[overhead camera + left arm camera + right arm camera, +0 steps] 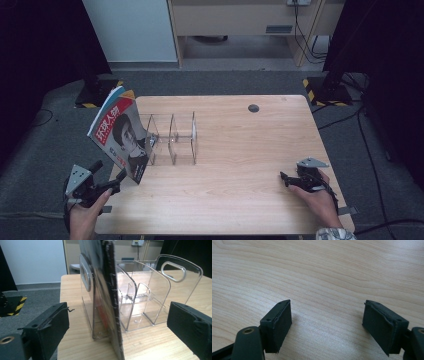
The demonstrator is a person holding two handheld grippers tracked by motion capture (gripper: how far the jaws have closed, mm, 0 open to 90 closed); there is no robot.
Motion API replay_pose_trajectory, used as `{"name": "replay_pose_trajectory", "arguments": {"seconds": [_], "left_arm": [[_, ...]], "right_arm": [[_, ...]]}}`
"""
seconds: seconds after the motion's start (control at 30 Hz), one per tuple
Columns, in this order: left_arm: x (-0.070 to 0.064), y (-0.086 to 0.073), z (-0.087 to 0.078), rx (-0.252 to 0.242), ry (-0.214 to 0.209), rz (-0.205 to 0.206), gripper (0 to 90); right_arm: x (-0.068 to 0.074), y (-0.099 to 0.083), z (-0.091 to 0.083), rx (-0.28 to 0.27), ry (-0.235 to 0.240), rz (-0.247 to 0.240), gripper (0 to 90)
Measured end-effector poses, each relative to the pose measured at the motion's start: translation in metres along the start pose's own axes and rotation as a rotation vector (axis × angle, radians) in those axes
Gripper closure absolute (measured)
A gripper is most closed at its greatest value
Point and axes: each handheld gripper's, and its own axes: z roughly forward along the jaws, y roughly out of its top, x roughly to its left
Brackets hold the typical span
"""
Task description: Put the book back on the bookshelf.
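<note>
A magazine (117, 132) with a face on its cover stands on edge at the left end of a clear acrylic file rack (172, 137), leaning left, its lower corner past the rack's front. My left gripper (111, 171) is open just in front of that corner. In the left gripper view the magazine's edge (110, 302) rises between the two spread jaws, touching neither, with the rack (150, 290) behind it. My right gripper (284, 180) rests open on the table at the front right, with bare wood between its jaws (327, 320).
The wooden table (235, 200) has a round cable hole (253, 108) at the back right. The rack's middle and right slots hold nothing. Stand bases with yellow-black tape (322, 90) sit on the carpet beyond the table's far corners.
</note>
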Motion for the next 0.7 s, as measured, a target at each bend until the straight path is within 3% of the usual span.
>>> {"name": "replay_pose_trajectory", "arguments": {"seconds": [0.2, 0.37, 0.7], "left_arm": [[-0.011, -0.001, -0.004, 0.021, -0.032, 0.040, 3.6], [-0.024, -0.001, -0.007, 0.037, -0.063, 0.100, 4.0], [-0.041, 0.000, -0.008, 0.047, -0.117, 0.150, 4.4]], "right_arm": [[0.000, 0.000, 0.000, 0.000, 0.000, 0.000, 23.3], [0.000, 0.000, 0.000, 0.000, 0.000, 0.000, 23.3], [0.000, 0.000, 0.000, 0.000, 0.000, -0.001, 23.2]]}}
